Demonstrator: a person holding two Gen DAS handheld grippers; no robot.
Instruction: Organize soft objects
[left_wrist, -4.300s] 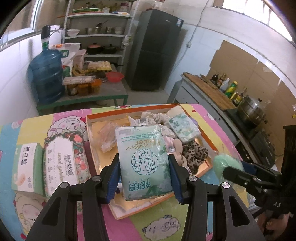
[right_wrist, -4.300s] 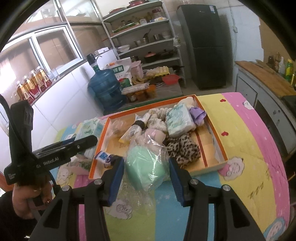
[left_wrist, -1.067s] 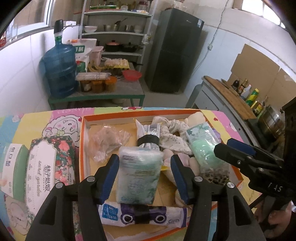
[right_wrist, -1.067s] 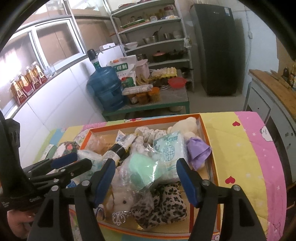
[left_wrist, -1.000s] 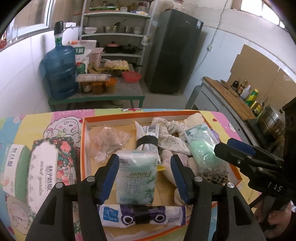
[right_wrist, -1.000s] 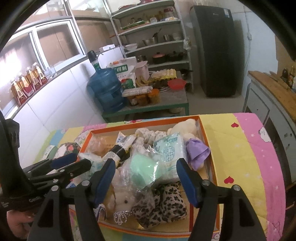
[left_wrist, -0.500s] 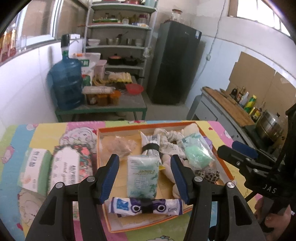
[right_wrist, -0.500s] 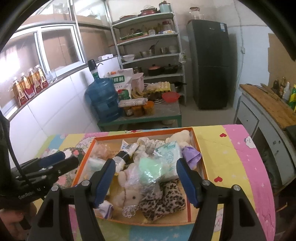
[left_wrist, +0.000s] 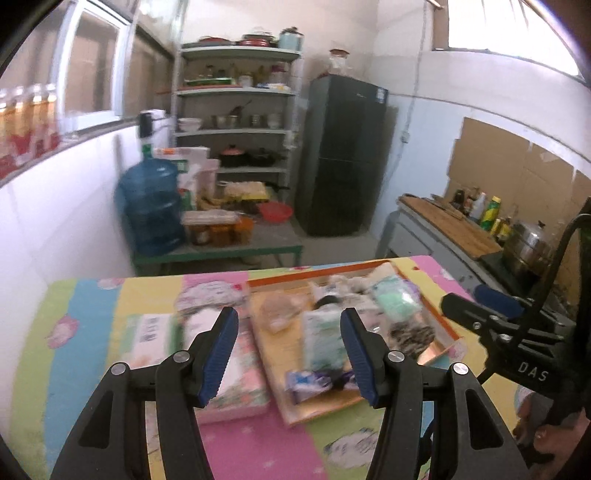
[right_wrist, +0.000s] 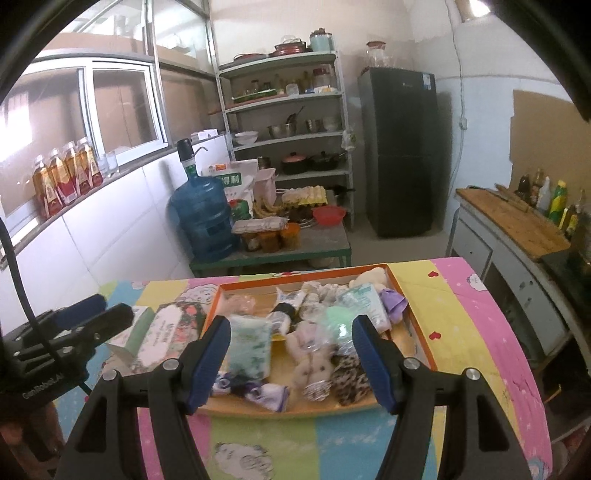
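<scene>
An orange-rimmed tray (right_wrist: 415, 306) on the colourful table holds several soft things: a green-white tissue pack (right_wrist: 249, 345), a mint sponge in a clear bag (right_wrist: 340, 323), a plush bear (right_wrist: 310, 356), a leopard-print cloth (right_wrist: 351, 376) and a purple-white pack (right_wrist: 255, 391). The same tray (left_wrist: 441, 323) and tissue pack (left_wrist: 321, 341) show blurred in the left wrist view. My left gripper (left_wrist: 288, 349) is open and empty, above the table left of the tray. My right gripper (right_wrist: 291, 354) is open and empty, held back above the tray's near edge.
Two tissue boxes, a floral one (right_wrist: 166, 338) and a green-white one (left_wrist: 149, 338), lie left of the tray. Behind the table stand a low bench with a blue water jug (right_wrist: 205, 219), a shelf rack (right_wrist: 291, 122) and a black fridge (right_wrist: 400, 151). A counter (right_wrist: 513, 221) runs along the right.
Both grippers let go of their loads, the tissue pack and the bagged mint sponge, into the tray. Both have since pulled back and up; the left has swung leftward.
</scene>
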